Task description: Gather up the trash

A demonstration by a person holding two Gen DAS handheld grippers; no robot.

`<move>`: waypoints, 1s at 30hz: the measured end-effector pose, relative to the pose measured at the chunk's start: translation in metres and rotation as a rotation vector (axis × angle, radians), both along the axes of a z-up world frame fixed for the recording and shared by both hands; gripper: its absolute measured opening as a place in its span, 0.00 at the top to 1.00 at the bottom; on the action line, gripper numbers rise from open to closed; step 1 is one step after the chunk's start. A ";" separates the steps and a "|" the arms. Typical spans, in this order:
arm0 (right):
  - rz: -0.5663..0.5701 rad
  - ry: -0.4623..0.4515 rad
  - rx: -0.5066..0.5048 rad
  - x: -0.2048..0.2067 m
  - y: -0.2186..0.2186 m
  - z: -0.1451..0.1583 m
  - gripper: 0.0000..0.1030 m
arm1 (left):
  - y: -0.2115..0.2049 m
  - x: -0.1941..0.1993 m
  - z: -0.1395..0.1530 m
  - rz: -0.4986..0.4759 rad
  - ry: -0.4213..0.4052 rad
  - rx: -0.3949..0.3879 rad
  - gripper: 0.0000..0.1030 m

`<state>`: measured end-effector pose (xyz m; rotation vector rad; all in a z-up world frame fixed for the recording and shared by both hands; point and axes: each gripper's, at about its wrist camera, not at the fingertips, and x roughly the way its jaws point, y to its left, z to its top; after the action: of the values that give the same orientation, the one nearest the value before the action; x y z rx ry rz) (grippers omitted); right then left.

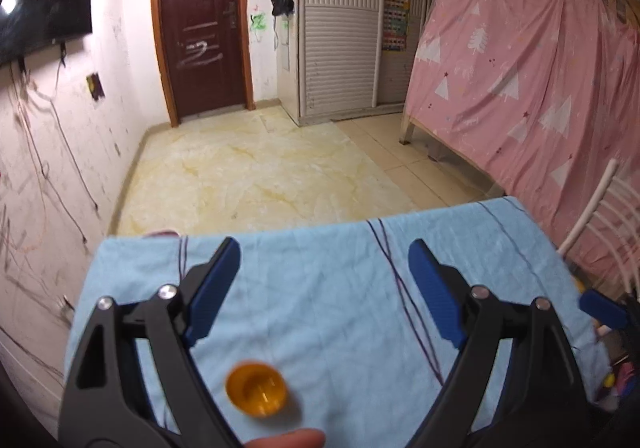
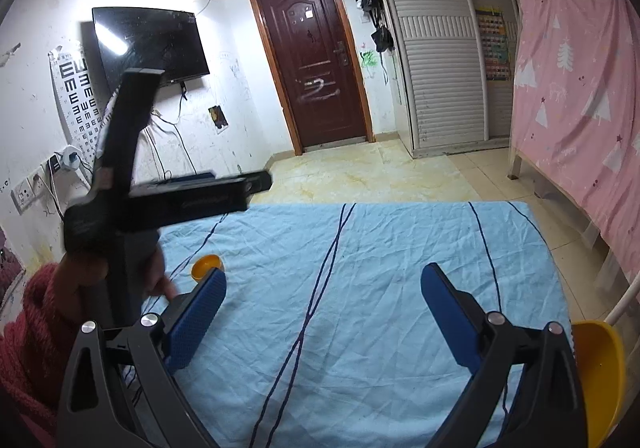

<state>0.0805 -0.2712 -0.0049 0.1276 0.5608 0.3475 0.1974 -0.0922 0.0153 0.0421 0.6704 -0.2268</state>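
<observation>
Covering the table is one light-blue cloth (image 2: 360, 288) with dark lines; beyond it lie marbled floor, one brown door (image 2: 312, 60), a wall television (image 2: 150, 44) and a pink curtain (image 2: 580, 88). An eye chart (image 2: 82, 104) shows rows of E; other writing is unreadable. One orange cap (image 1: 256, 394) rests on the cloth between the wide-spread left gripper (image 1: 324, 288) fingers. The right gripper (image 2: 323, 312) is spread wide, empty. One yellow bin (image 2: 600, 380) stands right.
</observation>
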 end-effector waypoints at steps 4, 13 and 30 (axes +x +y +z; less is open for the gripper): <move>-0.002 -0.011 0.011 -0.007 0.002 0.001 0.11 | -0.002 -0.026 0.002 -0.011 -0.018 -0.001 0.20; -0.028 -0.044 0.014 -0.029 0.000 0.006 0.11 | -0.014 -0.058 0.011 -0.066 -0.053 0.003 0.20; -0.085 -0.069 0.032 -0.054 -0.020 0.005 0.10 | -0.029 -0.079 0.014 -0.089 -0.060 0.007 0.20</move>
<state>0.0270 -0.2911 0.0005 0.1688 0.4801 0.2775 0.1187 -0.1211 0.0288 0.0858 0.6098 -0.3078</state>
